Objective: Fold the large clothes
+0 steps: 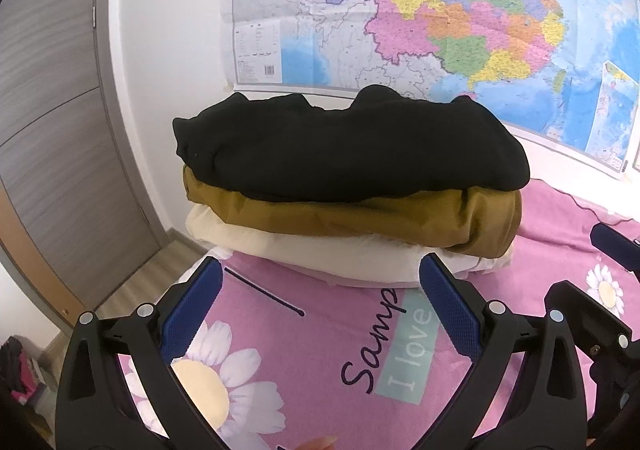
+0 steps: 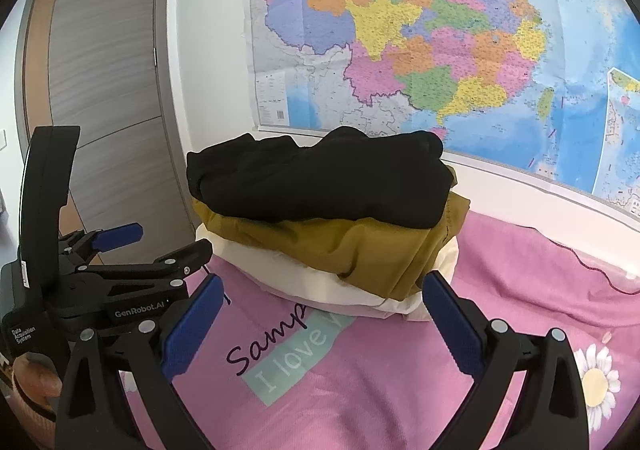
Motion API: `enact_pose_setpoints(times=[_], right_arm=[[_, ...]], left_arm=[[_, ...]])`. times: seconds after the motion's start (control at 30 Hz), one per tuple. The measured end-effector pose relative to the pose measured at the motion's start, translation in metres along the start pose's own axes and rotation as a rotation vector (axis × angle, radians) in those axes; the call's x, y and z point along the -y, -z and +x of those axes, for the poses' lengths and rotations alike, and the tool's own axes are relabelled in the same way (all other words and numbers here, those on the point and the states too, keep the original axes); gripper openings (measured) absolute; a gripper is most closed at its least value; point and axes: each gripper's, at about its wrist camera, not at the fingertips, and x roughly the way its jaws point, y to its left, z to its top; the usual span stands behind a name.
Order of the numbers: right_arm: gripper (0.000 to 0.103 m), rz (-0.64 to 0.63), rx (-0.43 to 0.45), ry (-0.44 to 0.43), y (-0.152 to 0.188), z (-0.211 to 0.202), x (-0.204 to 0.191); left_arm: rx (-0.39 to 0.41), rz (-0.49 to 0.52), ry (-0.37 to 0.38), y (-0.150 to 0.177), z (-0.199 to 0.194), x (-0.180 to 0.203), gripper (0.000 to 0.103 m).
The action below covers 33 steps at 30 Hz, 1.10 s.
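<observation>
At the bed's far edge, against the wall: the stack of folded clothes [image 1: 348, 186] sits here, three layers resting on one another.
Top layer: a black garment [image 1: 352, 146], lumpy along its back edge, lying directly on the layer below.
Middle layer: a mustard garment [image 1: 360, 222], its folded edge facing the grippers.
Bottom layer: a cream garment [image 1: 320, 254], touching the pink bedspread [image 1: 312, 350].
Long axis: the stack runs left to right, parallel to the wall and the bed's far edge, broadside to both cameras.
Direction from the grippers: straight ahead of each, beyond the fingertips, with bare bedspread between.
Left gripper [image 1: 320, 282]: jaws spread wide, nothing between them; its tips look just short of the cream layer's near edge.
Right gripper [image 2: 320, 298]: also spread wide and empty; its right finger [image 2: 452, 322] overlaps the stack's right corner in view, but contact cannot be told.
Nearer hand: about equal; the left faces the stack's middle, the right its right half.
Judgement: the pile looks finished, so no unfolded piece is in view to take next.
Behind: a map [image 1: 440, 10] on the wall, a door [image 2: 104, 90] at left.
</observation>
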Motion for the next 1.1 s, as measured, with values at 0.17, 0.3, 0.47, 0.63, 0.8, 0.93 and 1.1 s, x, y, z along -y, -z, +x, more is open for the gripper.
enact_pose_setpoints(times=[0.17,0.3,0.47,0.63,0.8,0.93,1.1], right_arm=[[0.097,0.002,0.004,-0.002,0.002,-0.004,0.000],[0.097,0.005,0.002,-0.006,0.003,-0.006,0.000],[0.097,0.002,0.001,-0.007,0.005,-0.007,-0.001],[0.097,0.001,0.002,-0.007,0.006,-0.008,-0.002],[0.097,0.008,0.005,-0.010,0.008,-0.010,-0.002],[0.097,0.011,0.001,-0.009,0.010,-0.011,-0.003],[0.097,0.014,-0.001,-0.007,0.012,-0.013,-0.003]], left_arm=[[-0.001,0.002,-0.004,0.002,-0.004,0.002,0.097],[-0.001,0.004,-0.006,0.002,-0.005,0.003,0.097],[-0.003,0.009,-0.004,0.004,-0.006,0.003,0.097],[-0.003,0.008,-0.008,0.005,-0.010,0.003,0.097],[-0.004,0.014,-0.005,0.005,-0.009,0.004,0.097],[-0.006,0.017,-0.009,0.009,-0.012,0.004,0.097],[-0.008,0.017,-0.007,0.014,-0.016,0.007,0.097]])
